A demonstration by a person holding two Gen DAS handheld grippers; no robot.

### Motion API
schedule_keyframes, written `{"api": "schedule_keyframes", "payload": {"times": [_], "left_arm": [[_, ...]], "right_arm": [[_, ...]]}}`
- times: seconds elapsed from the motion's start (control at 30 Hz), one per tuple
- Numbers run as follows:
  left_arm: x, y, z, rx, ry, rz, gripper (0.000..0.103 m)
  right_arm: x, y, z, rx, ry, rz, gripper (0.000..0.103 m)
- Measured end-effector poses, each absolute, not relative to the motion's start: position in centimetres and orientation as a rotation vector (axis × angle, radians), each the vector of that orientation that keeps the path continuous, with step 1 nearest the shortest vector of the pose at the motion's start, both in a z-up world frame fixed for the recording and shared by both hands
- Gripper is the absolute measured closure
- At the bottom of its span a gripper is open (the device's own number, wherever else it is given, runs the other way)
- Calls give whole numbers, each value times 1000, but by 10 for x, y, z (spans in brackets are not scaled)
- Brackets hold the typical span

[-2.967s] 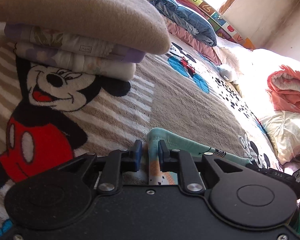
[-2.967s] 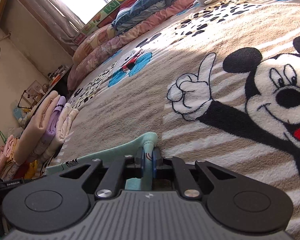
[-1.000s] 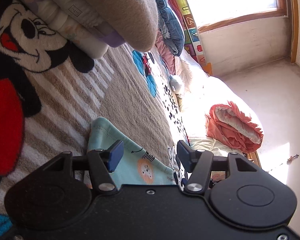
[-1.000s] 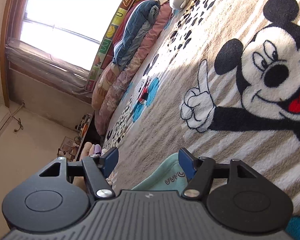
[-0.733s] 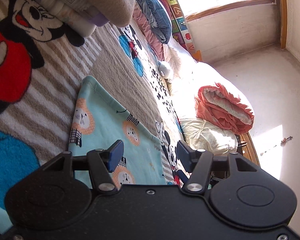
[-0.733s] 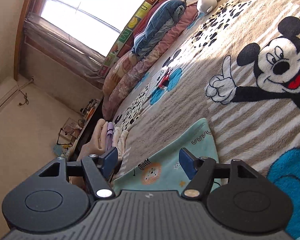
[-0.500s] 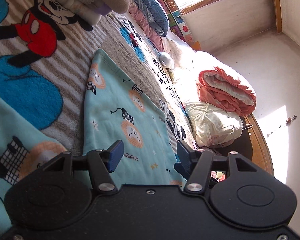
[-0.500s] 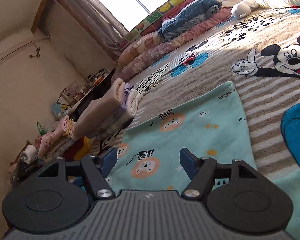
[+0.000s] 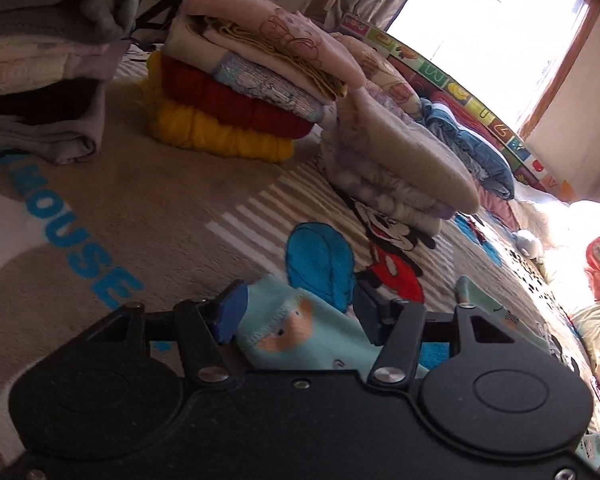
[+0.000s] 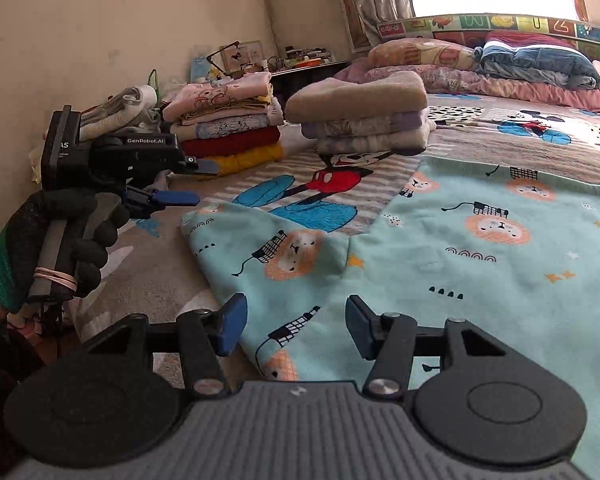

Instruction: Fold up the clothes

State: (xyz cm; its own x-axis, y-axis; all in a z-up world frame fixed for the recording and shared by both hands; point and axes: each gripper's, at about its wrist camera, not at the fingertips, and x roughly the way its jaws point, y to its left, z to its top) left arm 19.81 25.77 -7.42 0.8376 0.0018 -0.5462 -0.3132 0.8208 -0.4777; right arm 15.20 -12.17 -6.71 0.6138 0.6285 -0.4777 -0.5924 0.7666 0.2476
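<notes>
The teal lion-print garment (image 10: 480, 248) lay spread flat on the Mickey Mouse blanket (image 10: 160, 276), its sleeve (image 10: 268, 240) reaching toward the left. The left gripper (image 9: 296, 312) hung at that sleeve's cuff with its jaws apart, the cuff between the blue pads but not pinched; the gloved hand (image 10: 64, 236) carrying it showed at the left of the right wrist view. The right gripper (image 10: 296, 324) hovered over the sleeve near the underarm, jaws closing, cloth below them and not yet gripped. To fold well, I judged, each should pinch only the sleeve's top layer at the edge, lift low and lay it straight across the body. Counted: one garment being folded; three finished stacks, namely a grey-topped pile (image 9: 40, 60), a yellow-and-red-based pile (image 9: 236, 92) and a beige-topped pile (image 9: 404, 168); two grippers.
</notes>
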Motion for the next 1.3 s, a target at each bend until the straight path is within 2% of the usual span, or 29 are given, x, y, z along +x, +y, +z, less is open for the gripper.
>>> {"api": "schedule_keyframes", "payload": {"times": [0.23,0.43,0.53,0.6,0.67,0.7,0.73,0.83,0.87,0.97,1.13,1.2,1.3], "left_arm": [[191,302,-105,-938,564,136,46],[205,296,-109,-1010,591,61,50],[211,286,-111,-971,611,55,55],[216,280,-113,-947,604,49,55],[220,273,-113,-888,610,60,68],[219,271,-113,-860,607,80,85],[214,271,-113,-841,595,114,96],[199,271,-114,-777,549,199,97],[198,272,-119,-760,547,211,97],[197,274,-122,-762,549,191,97],[196,285,-126,-836,562,166,91],[195,288,-127,-860,561,158,91],[194,291,-129,-891,561,147,91]], "right_arm": [[202,-93,-65,120,612,699,47],[241,-128,-93,529,675,629,46],[250,-139,-115,644,692,583,52],[251,-147,-127,724,679,571,63],[251,-151,-133,753,671,555,72],[251,-152,-135,763,668,546,73],[251,-151,-136,759,667,540,73],[252,-146,-134,709,667,520,76],[252,-146,-135,702,669,507,80],[255,-148,-140,706,687,457,103],[254,-145,-133,671,699,439,103],[248,-140,-122,624,695,446,92],[236,-121,-99,478,678,506,90]]}}
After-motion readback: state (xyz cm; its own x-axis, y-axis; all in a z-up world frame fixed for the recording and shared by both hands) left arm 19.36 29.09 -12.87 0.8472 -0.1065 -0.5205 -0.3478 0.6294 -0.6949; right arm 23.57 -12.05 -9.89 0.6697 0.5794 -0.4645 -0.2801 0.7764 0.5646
